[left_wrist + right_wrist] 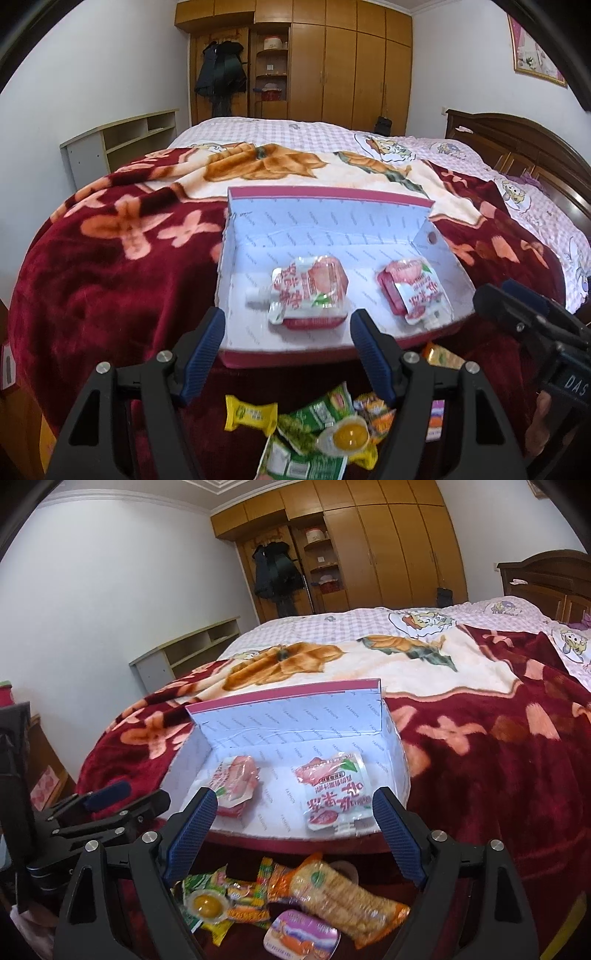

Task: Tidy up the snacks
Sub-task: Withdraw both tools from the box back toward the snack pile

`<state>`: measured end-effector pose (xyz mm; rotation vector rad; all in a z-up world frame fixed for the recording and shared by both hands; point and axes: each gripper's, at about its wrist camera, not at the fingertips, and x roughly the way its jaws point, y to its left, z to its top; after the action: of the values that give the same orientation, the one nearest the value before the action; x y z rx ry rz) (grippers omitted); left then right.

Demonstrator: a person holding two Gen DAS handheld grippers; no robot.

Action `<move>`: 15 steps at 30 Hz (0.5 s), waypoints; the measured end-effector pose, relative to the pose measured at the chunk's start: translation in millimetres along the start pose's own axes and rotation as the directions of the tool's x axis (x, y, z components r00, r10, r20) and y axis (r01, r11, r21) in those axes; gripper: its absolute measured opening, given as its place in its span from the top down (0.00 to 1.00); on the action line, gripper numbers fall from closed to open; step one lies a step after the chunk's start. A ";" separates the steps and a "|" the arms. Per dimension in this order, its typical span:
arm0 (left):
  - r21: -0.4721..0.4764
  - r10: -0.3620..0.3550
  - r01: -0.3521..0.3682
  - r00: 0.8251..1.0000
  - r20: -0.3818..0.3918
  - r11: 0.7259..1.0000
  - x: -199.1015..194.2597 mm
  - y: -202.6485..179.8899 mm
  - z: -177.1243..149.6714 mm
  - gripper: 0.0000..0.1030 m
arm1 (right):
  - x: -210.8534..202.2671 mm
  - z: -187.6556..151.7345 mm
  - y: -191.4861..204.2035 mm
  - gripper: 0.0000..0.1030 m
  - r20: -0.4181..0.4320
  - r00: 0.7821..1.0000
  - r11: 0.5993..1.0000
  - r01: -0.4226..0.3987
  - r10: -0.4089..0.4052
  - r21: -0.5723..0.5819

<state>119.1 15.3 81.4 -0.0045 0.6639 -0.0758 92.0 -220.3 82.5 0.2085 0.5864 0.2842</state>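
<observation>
Left wrist view: the left gripper (286, 354) hangs over the near edge of a bed (295, 136) covered by a dark red flowered blanket (110, 266). Its blue-padded jaws stand apart with nothing between them. Just beyond the fingertips an open white-lined box (332, 218) rests on the blanket. Inside lie two red-and-white spouted drink pouches, the left pouch (310, 291) near the box's front and the right pouch (415, 291) toward its right wall. Below the gripper, on the blanket at the bed's near edge, sits a loose snack pile (317, 424): a yellow wrapper (251, 413), green packets and a small jelly cup (345, 437). The right gripper (524, 314) enters from the right edge.

Right wrist view: the right gripper (293, 834) likewise has its jaws wide apart and empty, hovering before the same box (291, 716) with both pouches inside. Beneath it lie an orange cracker pack (343, 897), a purple-lidded tub (301, 936) and the jelly cup (205, 904). The left gripper (107, 801) shows at the left edge.
</observation>
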 end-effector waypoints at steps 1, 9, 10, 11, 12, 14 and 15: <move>-0.002 0.000 0.000 1.000 0.000 1.000 -3.1 1.0 -3.2 0.28 | -2.4 -1.6 0.8 0.15 0.001 1.000 1.000 -0.003 0.003 -0.001; -0.014 -0.010 0.010 1.000 -0.017 1.000 -15.8 7.4 -26.7 0.28 | -16.3 -20.6 0.8 0.15 -0.007 1.000 1.000 -0.006 0.006 0.016; -0.018 -0.011 0.011 1.000 -0.022 1.000 -16.4 8.3 -30.1 0.28 | -17.5 -24.4 0.0 0.15 -0.014 1.000 1.000 -0.004 0.004 0.024; -0.022 -0.012 0.011 1.000 -0.026 1.000 -16.8 9.4 -33.3 0.28 | -18.2 -26.5 -0.6 0.15 -0.017 1.000 1.000 -0.005 0.005 0.029; -0.028 -0.013 0.012 0.999 -0.031 1.000 -17.1 10.4 -36.6 0.28 | -19.7 -30.0 -1.4 0.15 -0.021 1.000 0.999 -0.008 0.009 0.035; -0.036 -0.016 0.015 0.999 -0.043 0.999 -17.1 12.0 -42.6 0.28 | -22.0 -36.2 -1.8 0.15 -0.027 1.000 0.999 -0.009 0.011 0.045; -0.037 -0.019 0.017 0.999 -0.047 0.999 -17.1 12.3 -45.5 0.28 | -23.4 -39.0 -2.2 0.15 -0.029 1.000 0.999 -0.009 0.010 0.050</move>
<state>78.5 29.7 55.7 -0.0437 0.7129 -0.0815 51.5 -225.5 62.2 0.2556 0.6215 0.2826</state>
